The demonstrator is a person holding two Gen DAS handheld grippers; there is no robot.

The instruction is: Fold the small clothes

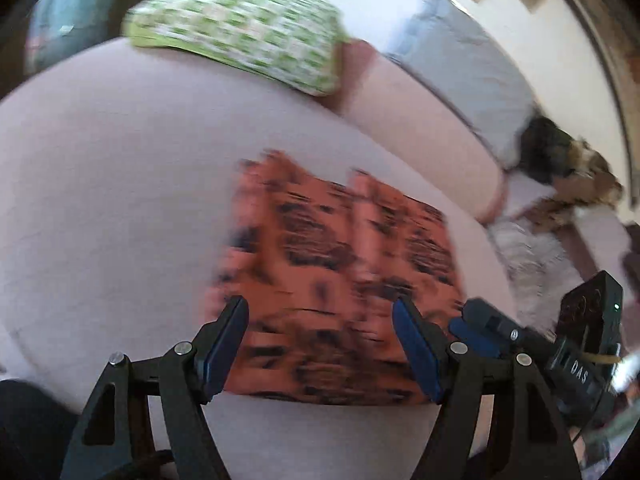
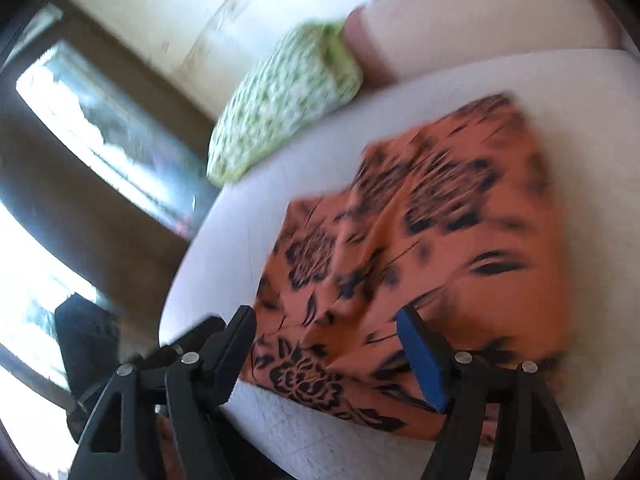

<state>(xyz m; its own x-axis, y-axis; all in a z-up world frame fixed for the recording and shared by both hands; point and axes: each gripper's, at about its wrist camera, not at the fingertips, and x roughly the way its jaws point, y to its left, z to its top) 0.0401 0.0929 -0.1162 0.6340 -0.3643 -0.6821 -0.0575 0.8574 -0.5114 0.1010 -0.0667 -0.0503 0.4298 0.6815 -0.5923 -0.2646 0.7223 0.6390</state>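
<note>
Left wrist view: the left hand-held gripper (image 1: 320,344) is spread wide with nothing between its blue-padded jaws, poised over the near edge of the orange garment (image 1: 340,280). In the right wrist view the right hand-held gripper (image 2: 326,348) is equally wide and empty, above the garment's (image 2: 420,264) near edge. The right gripper's body (image 1: 492,332) shows just to the right of the left one.

The garment is thin, limp orange cloth printed with black flowers, lying roughly rectangular and possibly already doubled, with soft ridges running away from the jaws. It rests on a pale, finely textured sofa cushion (image 1: 120,200). Beyond it sits a plump green-and-white patterned pillow (image 1: 240,32).

Risk, as I judge it: both views are smeared by motion, so a hasty pinch could catch one layer only, or drag the slack fabric and undo its shape.
</note>
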